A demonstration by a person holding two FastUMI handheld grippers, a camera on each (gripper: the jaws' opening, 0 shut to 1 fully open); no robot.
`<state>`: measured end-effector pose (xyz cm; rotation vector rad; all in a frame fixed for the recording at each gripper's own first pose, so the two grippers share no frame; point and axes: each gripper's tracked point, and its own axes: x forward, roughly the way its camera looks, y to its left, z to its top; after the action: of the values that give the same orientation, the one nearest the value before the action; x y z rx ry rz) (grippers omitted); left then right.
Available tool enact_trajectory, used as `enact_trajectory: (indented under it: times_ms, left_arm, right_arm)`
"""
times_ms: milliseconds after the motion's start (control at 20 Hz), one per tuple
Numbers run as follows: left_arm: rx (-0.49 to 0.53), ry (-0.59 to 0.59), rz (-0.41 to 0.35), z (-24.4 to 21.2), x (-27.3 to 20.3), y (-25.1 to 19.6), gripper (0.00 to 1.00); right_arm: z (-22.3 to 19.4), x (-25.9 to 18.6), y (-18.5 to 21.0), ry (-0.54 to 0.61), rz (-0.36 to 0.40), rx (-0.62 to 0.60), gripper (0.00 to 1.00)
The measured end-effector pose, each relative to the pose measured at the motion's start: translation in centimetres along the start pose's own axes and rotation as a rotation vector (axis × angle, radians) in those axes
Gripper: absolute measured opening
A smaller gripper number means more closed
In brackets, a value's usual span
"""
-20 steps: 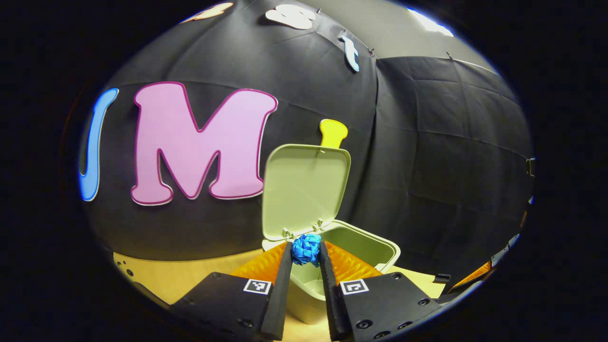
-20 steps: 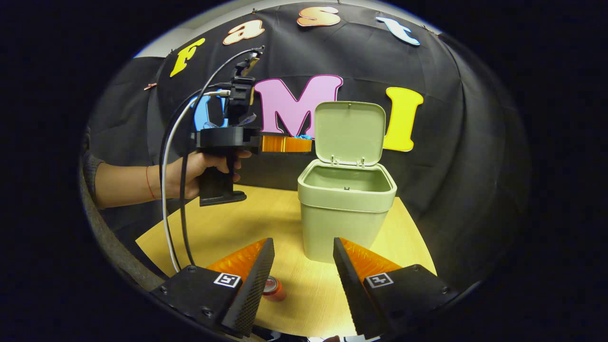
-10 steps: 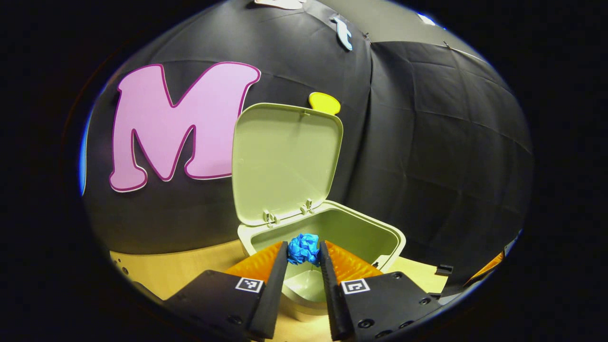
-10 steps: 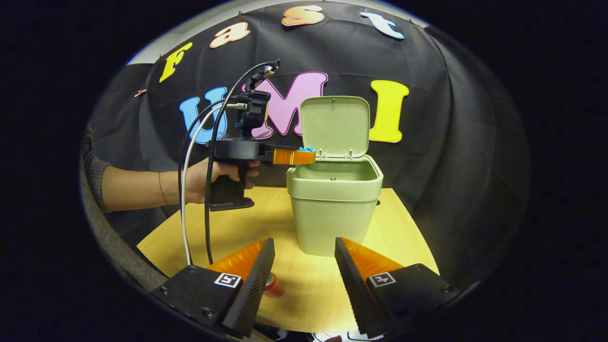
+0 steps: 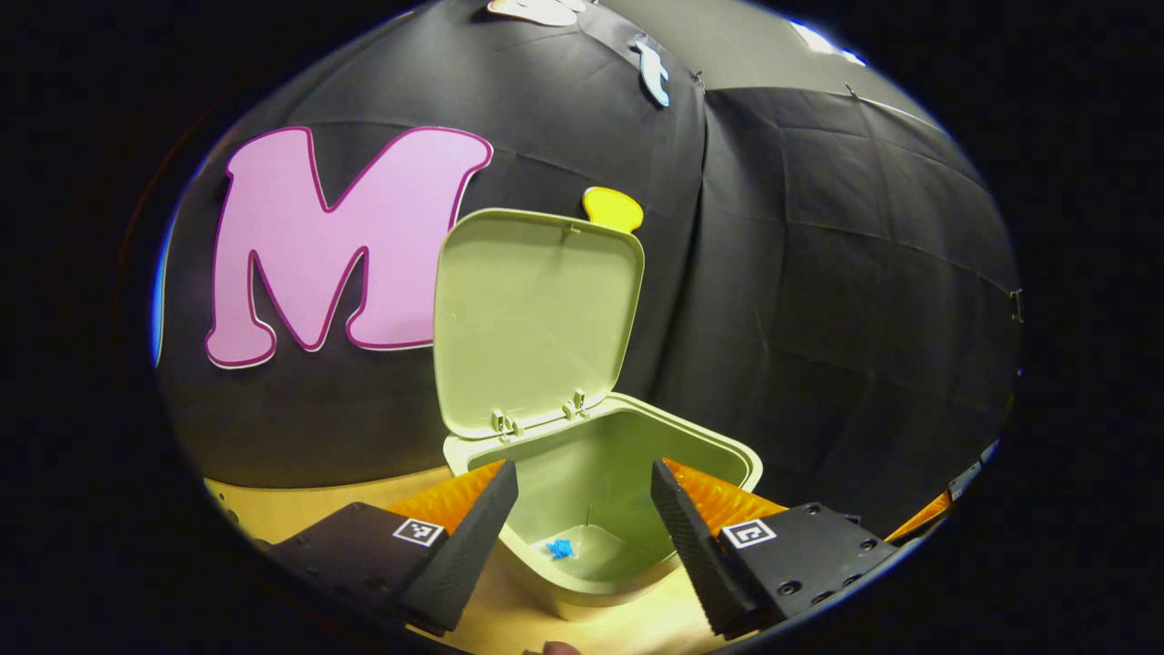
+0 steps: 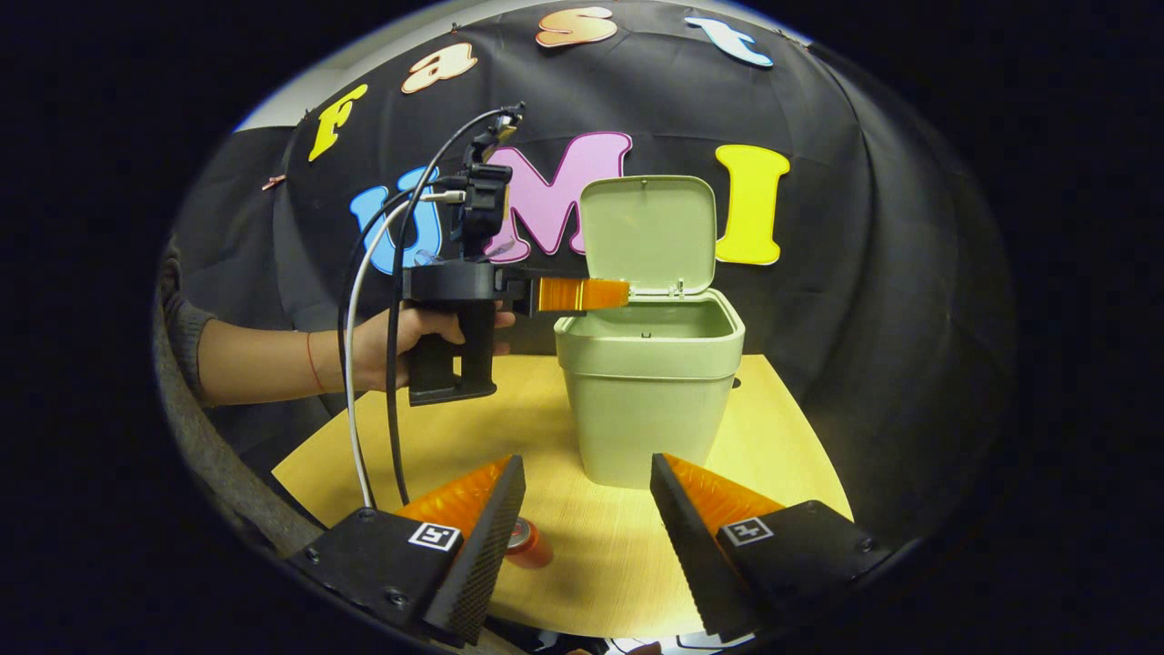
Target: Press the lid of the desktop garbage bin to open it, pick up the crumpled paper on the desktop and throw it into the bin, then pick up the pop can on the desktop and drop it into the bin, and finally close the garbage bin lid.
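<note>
Standing open: bin lid (image 5: 532, 318) | left hand-held gripper (image 5: 582, 509) jaws apart above bin (image 6: 649, 382), crumpled paper (image 5: 559, 549) lay on its floor | pop can (image 6: 527, 544) on bench (image 6: 591, 555) by right hand-held gripper (image 6: 587, 518), jaws apart, empty | left: can, lid closing.

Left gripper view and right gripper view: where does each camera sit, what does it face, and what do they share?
Left gripper view: rides the left gripper, above the open bin, looking down at the crumpled paper inside; its own open fingers show.
Right gripper view: rides the right gripper, low over the table, facing the bin; the pop can, a hand and its own open fingers show.
Shared: bin, raised lid, left gripper.
</note>
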<state>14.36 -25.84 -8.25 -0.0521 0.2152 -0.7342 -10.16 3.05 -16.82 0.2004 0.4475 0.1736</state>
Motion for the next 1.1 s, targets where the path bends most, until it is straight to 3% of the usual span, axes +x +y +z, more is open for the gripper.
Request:
enact_trajectory:
  times_ms: [550, 750, 1100]
  left_arm:
    - [0.025, -0.093, 0.146, 2.5, -8.2, 4.0, 0.96]
    - [0.026, -0.120, 0.236, 2.7, -12.5, 6.1, 0.96]
    - [-0.036, -0.132, 0.466, 0.9, -20.7, 11.0, 0.96]
  right_arm:
    - [-3.3, 2.3, 4.5, 0.118, 0.163, -0.089, 0.95]
    - [-5.0, 3.6, 6.2, 0.170, 0.225, -0.127, 0.96]
    - [-8.9, 5.2, 7.9, 0.270, 0.295, -0.191, 0.95]
